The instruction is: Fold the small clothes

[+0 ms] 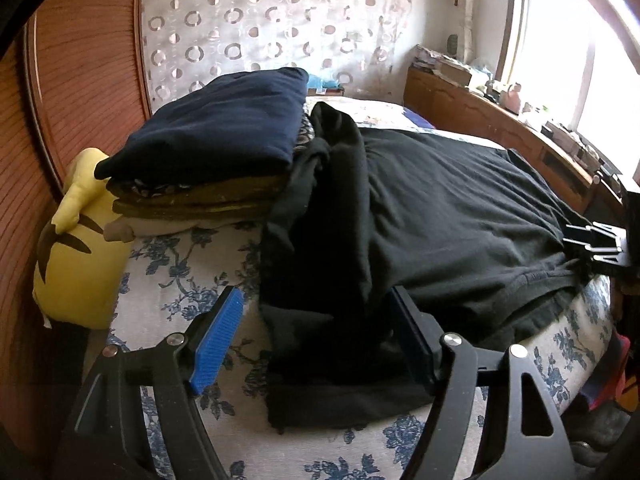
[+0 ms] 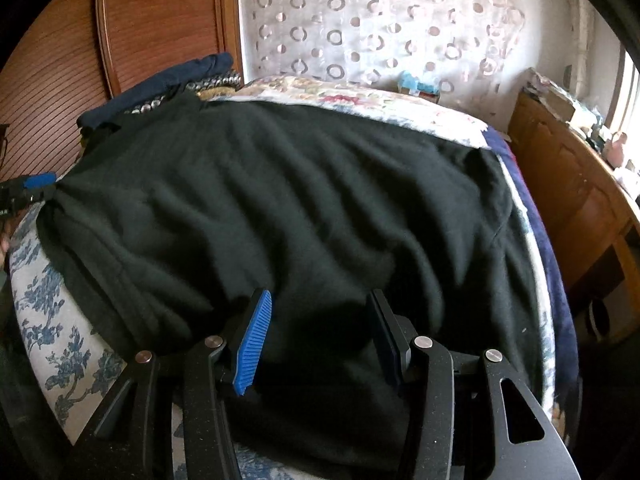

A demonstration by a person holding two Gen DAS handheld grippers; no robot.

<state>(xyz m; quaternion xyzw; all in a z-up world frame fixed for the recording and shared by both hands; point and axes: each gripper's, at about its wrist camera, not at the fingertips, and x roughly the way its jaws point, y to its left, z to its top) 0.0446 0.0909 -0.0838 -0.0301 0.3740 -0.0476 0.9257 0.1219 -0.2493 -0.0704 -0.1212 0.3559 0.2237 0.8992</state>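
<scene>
A black garment lies spread over the floral bed, one sleeve folded toward its near left corner. My left gripper is open, its blue pads either side of that sleeve, just above the cloth. In the right wrist view the garment fills the middle. My right gripper is open over its near hem, the pads apart with cloth between them. The left gripper shows at the garment's far left edge, and the right one at its right edge.
A stack of folded clothes, navy on top, sits at the bed's back left. A yellow plush toy leans against the wooden wardrobe. A wooden cabinet with clutter runs along the window side. A patterned curtain hangs behind.
</scene>
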